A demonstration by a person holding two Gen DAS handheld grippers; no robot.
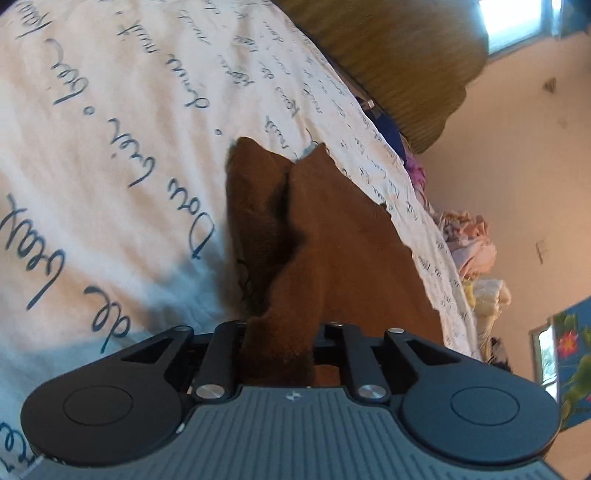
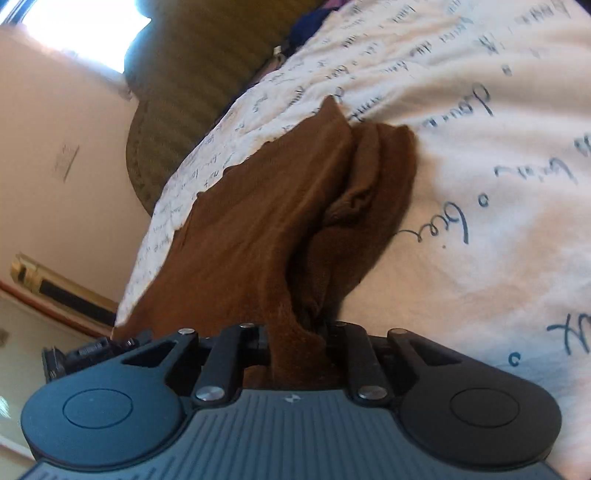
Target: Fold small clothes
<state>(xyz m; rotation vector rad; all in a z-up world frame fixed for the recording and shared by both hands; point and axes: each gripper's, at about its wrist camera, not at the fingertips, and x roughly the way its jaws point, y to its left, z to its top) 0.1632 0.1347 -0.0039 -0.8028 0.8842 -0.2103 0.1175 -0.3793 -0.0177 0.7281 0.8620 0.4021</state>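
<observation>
L gripper [image 1: 279,354]: jaws pulled in tight on a bunched edge of the brown garment [image 1: 332,236] — cloth fills the gap between the linkage arms, fingertips themselves buried under fabric so can't see pads. Clamped, not just touching.

R gripper [image 2: 299,354]: same story, closed down on another bunched bit of the brown garment [image 2: 258,229], cloth pinched between the inner links and running straight out fwd from the grip. Tips hidden by fabric here too.

Garment pos: stretched away from both grippers over the bed sheet [image 1: 110,129], white w/ blue handwritten script print. In L wrist view it shows two layers/lobes w/ a dark crease between, far ends ending in two corners resting on the sheet. R wrist view — one broad flat panel on the left side of frame, a narrower wrinkled fold beside it on the right, far corners against the bed sheet [image 2: 480,184]. Near part looks lifted off the sheet toward the grippers; far part in contact w/ it. Exact garment type: can't tell.

Bkgd, L view: olive-brown ribbed cushion [image 1: 388,55] past the far edge of the sheet, pile of pastel clothes [image 1: 469,240] at the bed edge, peach wall [image 1: 517,147], blue floral curtain [image 1: 576,350] by a window. R view: same cushion [image 2: 192,92] upper left, bright window [image 2: 81,29] above it. Both frames motion-blurred toward the edges.
</observation>
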